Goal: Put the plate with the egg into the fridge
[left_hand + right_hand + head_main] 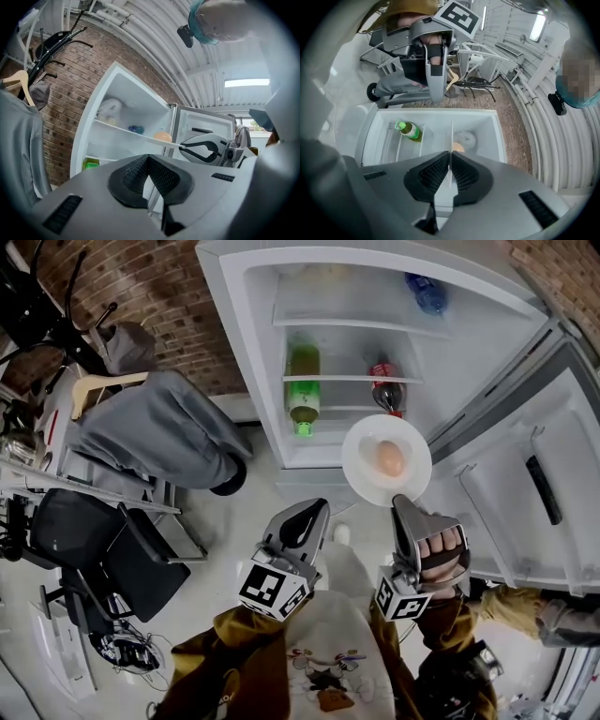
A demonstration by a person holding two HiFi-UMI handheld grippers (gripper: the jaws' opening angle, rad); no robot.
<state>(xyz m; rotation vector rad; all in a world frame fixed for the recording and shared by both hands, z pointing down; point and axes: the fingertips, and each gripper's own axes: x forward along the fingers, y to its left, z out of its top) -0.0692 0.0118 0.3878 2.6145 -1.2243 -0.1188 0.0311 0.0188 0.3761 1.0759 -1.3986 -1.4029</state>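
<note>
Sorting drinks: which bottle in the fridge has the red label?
The dark bottle at the right, just above the plate in the head view. The green bottle is left of it, the blue bottle higher up.

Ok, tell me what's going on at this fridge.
A person works two handheld grippers. The right gripper is shut on the rim of a white plate carrying an egg, holding it up at the open fridge, not yet set down inside. The left gripper is shut and empty beside it.
</note>
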